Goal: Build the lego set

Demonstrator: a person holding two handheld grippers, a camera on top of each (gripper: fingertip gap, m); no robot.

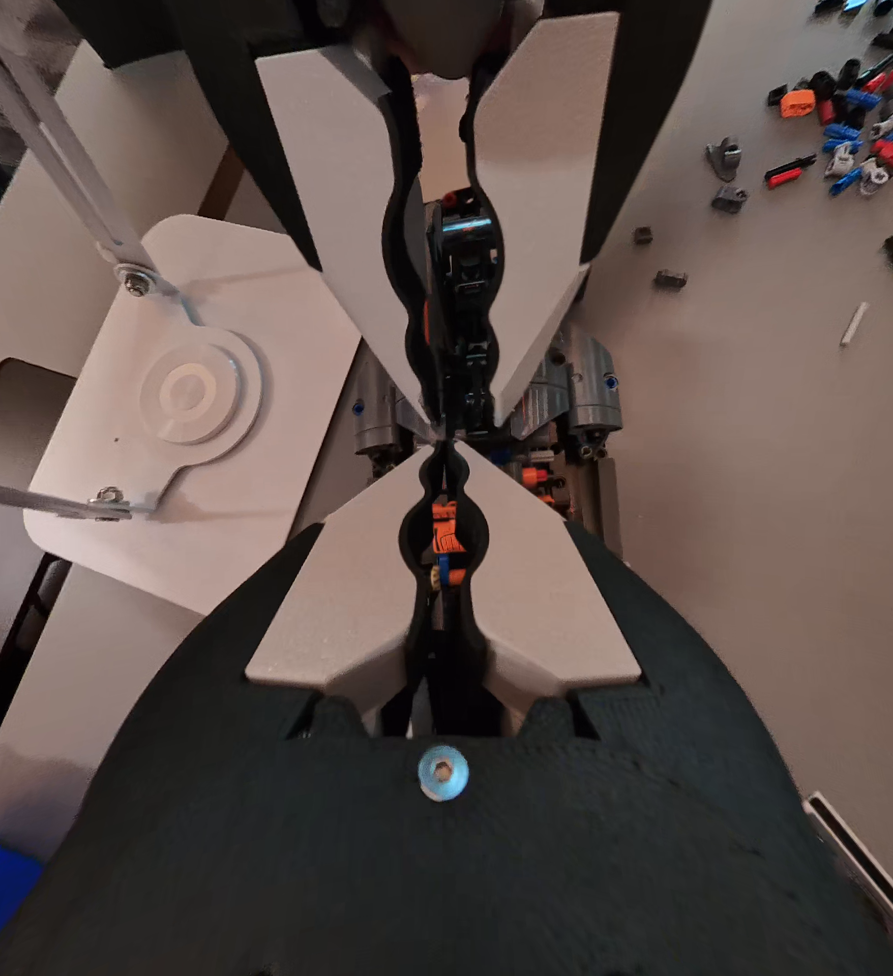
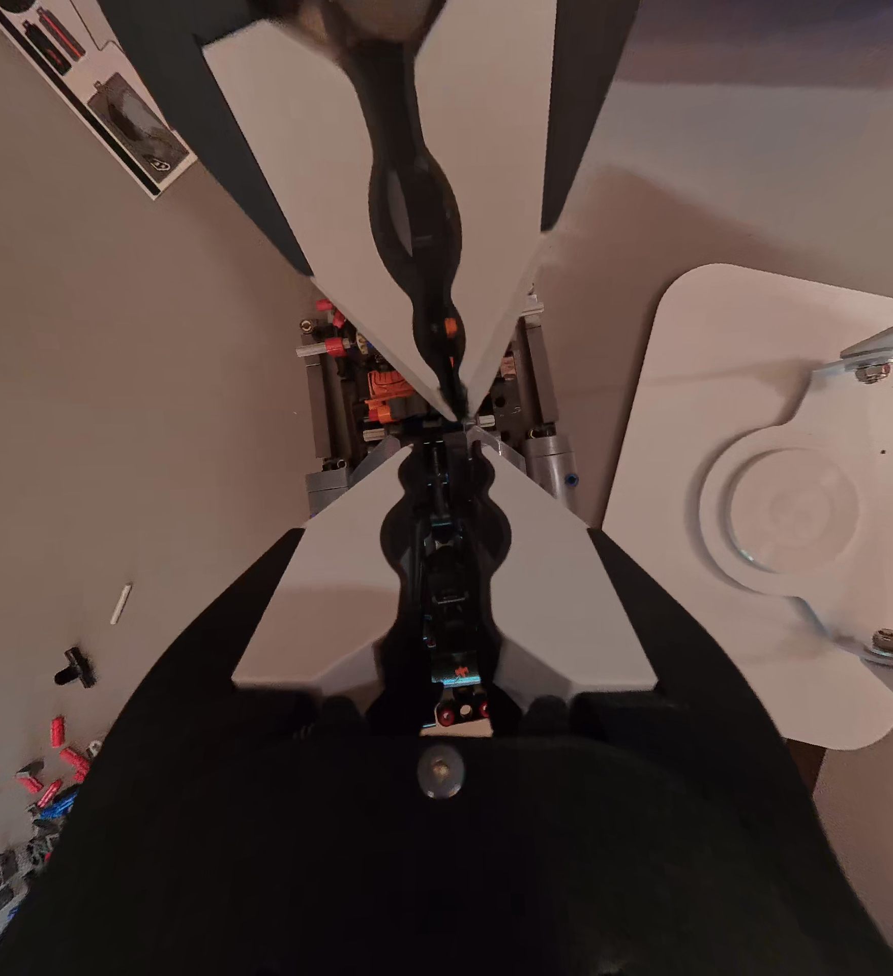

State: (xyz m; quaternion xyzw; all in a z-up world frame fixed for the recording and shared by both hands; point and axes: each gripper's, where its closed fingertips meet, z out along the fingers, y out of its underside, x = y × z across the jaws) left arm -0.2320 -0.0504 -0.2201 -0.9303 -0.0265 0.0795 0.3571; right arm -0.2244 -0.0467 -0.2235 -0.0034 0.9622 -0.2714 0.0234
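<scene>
The partly built lego model (image 1: 592, 396), grey with black and orange parts, lies on the beige table under both grippers; it also shows in the right wrist view (image 2: 328, 401). My left gripper (image 1: 444, 454) points down at the model's middle with its fingertips closed together. My right gripper (image 1: 442, 422) comes in from the opposite side, tip to tip with it. In the right wrist view my right gripper (image 2: 442, 449) is closed too, and the left gripper (image 2: 455, 412) meets it from above. I cannot tell whether either pinches a thin part of the model.
A heap of loose red, blue, black and orange pieces (image 1: 856, 121) lies to one side, also in the right wrist view (image 2: 48, 781). A white plate with metal brackets (image 1: 185, 380) (image 2: 777, 501) sits beside the model. An instruction sheet (image 2: 117, 105) lies farther off. Only a small space, under 4 cm, lies between the two pairs of fingers.
</scene>
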